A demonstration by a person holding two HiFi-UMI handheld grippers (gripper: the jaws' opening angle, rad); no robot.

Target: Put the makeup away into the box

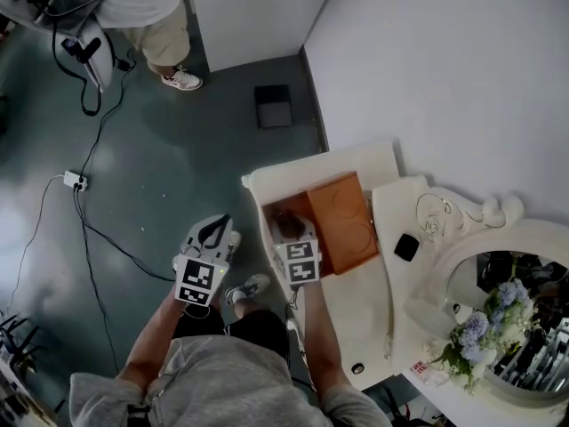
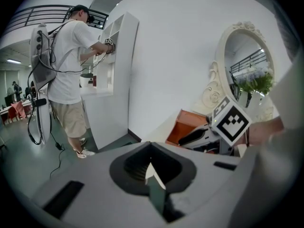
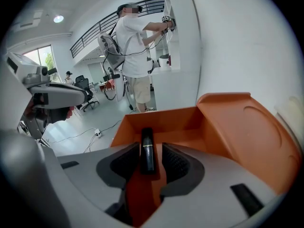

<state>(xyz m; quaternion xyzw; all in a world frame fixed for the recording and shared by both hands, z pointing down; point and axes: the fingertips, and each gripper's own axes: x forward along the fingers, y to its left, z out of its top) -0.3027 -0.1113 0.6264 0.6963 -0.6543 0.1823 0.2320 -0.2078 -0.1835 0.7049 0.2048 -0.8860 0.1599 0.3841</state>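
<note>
Fingers point(image 3: 175, 163) of the right gripper point(image 3: 151, 161) were noted slightly spread, with the dark makeup tube point(image 3: 147, 148) lying loose between them, low inside the open orange box point(image 3: 237, 132). Left gripper point(image 2: 152, 174) was pressed together, empty. Withdrawal straight back was judged best, so that the tube would not be dragged out.

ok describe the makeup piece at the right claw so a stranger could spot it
On the white dressing table by the ornate mirror stands an open orange box. Inside it, at the right claw, is a slim black tube, the only dark thing against the orange.
</note>
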